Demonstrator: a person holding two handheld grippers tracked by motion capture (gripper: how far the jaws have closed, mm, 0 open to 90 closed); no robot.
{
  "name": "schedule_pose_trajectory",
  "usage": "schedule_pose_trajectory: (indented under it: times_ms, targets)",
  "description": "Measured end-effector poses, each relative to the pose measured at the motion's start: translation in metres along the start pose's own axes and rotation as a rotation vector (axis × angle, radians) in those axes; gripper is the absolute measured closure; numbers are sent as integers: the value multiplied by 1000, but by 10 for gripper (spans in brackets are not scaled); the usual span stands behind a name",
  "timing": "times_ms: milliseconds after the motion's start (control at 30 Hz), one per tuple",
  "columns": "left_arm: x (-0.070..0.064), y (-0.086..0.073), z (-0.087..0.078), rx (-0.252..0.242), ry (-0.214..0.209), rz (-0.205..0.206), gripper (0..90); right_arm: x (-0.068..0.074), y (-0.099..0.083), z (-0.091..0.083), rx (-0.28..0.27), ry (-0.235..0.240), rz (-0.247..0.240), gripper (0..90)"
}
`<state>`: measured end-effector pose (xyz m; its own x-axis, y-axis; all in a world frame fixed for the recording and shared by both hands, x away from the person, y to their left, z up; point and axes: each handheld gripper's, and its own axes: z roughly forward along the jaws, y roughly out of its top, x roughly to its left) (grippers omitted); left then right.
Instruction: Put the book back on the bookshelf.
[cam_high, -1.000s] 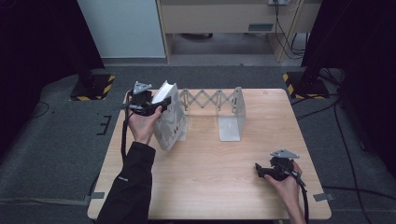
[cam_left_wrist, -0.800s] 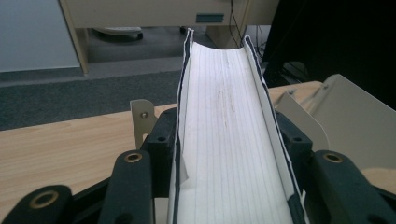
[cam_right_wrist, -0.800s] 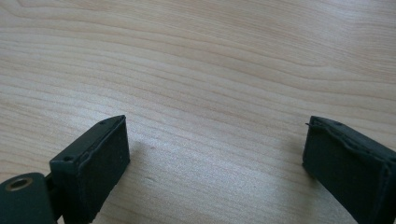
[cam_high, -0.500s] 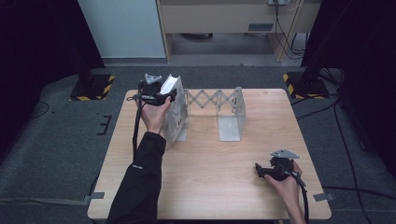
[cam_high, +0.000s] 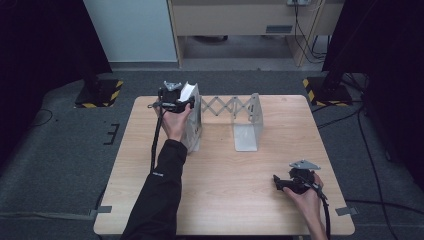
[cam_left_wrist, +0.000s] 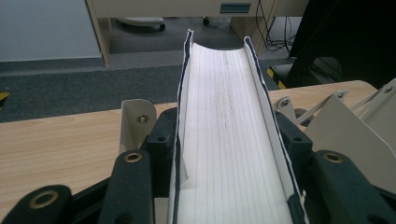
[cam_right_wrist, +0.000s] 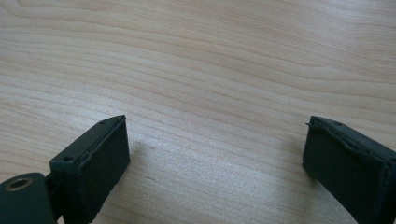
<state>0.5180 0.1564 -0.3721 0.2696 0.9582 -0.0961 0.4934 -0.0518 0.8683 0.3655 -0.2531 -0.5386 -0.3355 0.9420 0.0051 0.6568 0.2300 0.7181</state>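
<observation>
Currently the left tool (cam_high: 186, 102) sits near the table's (cam_high: 150, 200) far-left corner, jaws clamped on a notebook (cam_high: 188, 91). In the left gripper view the notebook (cam_left_wrist: 229, 135) runs straight out between the two jaws, its lined white pages bowed into a trough and a dark cover edge on each side pressed by a jaw. The notebook is held off the table, just beside the left plate of an expanding metal book rack (cam_high: 235, 107). The rack stands along the far edge: two upright pale plates joined by a scissor lattice, the right plate with its flat foot toward the table's middle. In the left gripper view the rack's (cam_left_wrist: 345, 121) plates lie to the right of the notebook.

Right tool (cam_high: 280, 182) rests near the near-right corner, well apart from rack and notebook. Its jaws stand wide apart over bare wood, nothing between them.
</observation>
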Motion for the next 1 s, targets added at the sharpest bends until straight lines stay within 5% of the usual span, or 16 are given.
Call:
schedule_pose_trajectory:
  times_ms: [267,533,767,1000]
  targets:
    - [-4,-5,8,14,29,17,509,0,0,0,0,0,0,76]
    - [-7,-12,8,-23,29,33,490,0,0,0,0,0,0,76]
    - [-6,-19,4,-62,-22,19,353,0,0,0,0,0,0,76]
    - [1,-31,-10,-112,-116,18,282,0,0,0,0,0,0,76]
